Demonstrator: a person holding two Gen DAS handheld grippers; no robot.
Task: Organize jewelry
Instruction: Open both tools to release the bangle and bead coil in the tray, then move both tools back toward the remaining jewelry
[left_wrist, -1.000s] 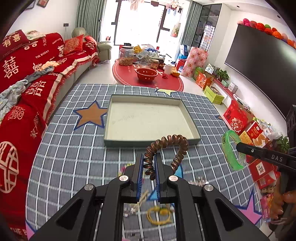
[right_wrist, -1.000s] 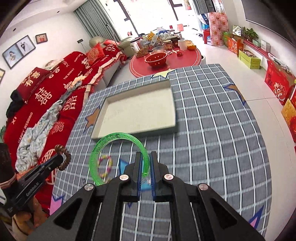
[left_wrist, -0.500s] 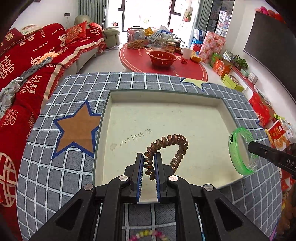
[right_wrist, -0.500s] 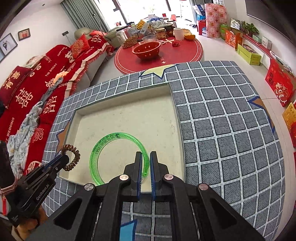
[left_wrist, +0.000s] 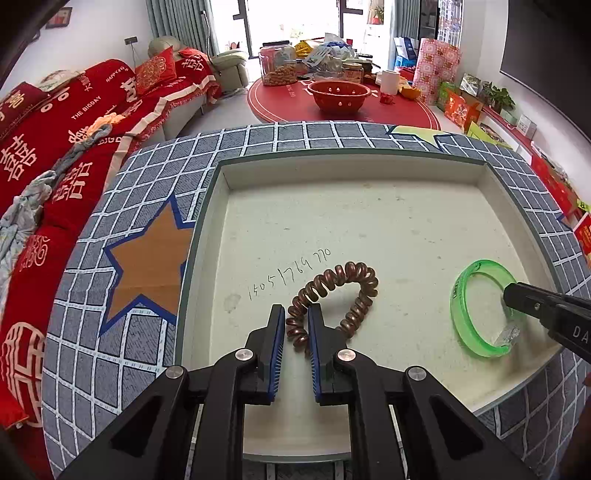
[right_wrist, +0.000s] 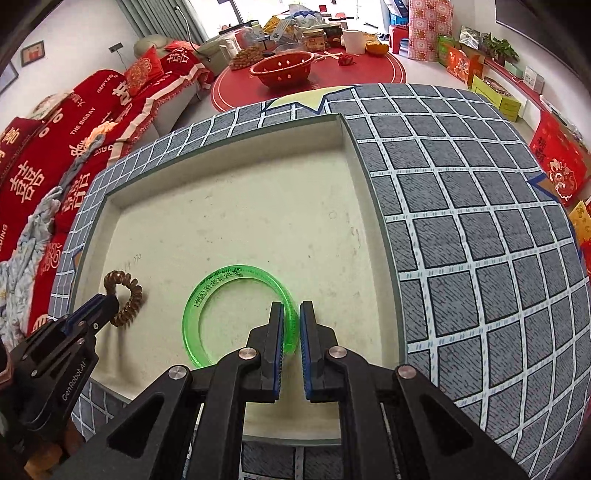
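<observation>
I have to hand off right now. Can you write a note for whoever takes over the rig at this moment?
Left gripper: shut on the brown spiral hair tie, low over the tray.
Right gripper: shut on the green bangle, also over the tray, to the hair tie's right.
Done: both pieces brought to the tray.
Left: open both grippers to release them. Whether more jewelry waits on the checked tablecloth is not visible now.

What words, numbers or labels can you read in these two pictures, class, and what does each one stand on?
"15051769770": handwritten on the tray floor.
"GenRobot.AI": on the left gripper.
"DA", cut off by the frame: on the right gripper.
"THE BIGDAY": on the red sofa cover, among large Chinese characters.
Print on the green bangle: too small to read.
</observation>
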